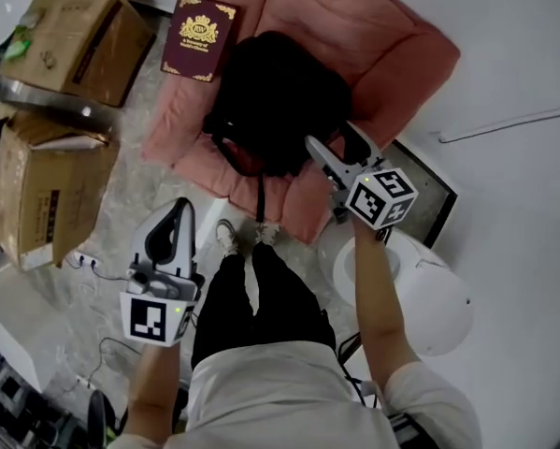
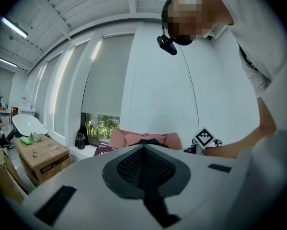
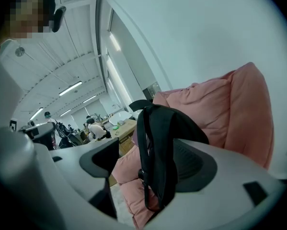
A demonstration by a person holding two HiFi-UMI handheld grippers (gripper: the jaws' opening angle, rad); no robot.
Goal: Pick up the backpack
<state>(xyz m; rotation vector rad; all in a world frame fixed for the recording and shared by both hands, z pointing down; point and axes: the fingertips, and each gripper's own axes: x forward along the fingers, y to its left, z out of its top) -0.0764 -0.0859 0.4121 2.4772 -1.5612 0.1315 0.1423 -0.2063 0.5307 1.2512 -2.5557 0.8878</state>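
Observation:
The black backpack (image 1: 275,101) lies on a pink cushion (image 1: 373,40), its straps hanging toward me. My right gripper (image 1: 322,155) is at the backpack's near right edge. In the right gripper view its jaws stand wide apart, and a black strap (image 3: 155,143) of the backpack (image 3: 181,123) hangs between them; the pads do not press on it. My left gripper (image 1: 179,211) hovers over the floor to the left of the cushion's near edge, apart from the backpack, with its jaws together and nothing in them. The left gripper view shows the cushion (image 2: 129,139) beyond the closed fingertips.
A burgundy box (image 1: 200,37) rests on the cushion's far left corner. Two cardboard boxes (image 1: 78,40) (image 1: 46,190) stand on the left. A white round object (image 1: 434,297) sits on the right by my legs. Cables (image 1: 88,262) lie on the floor.

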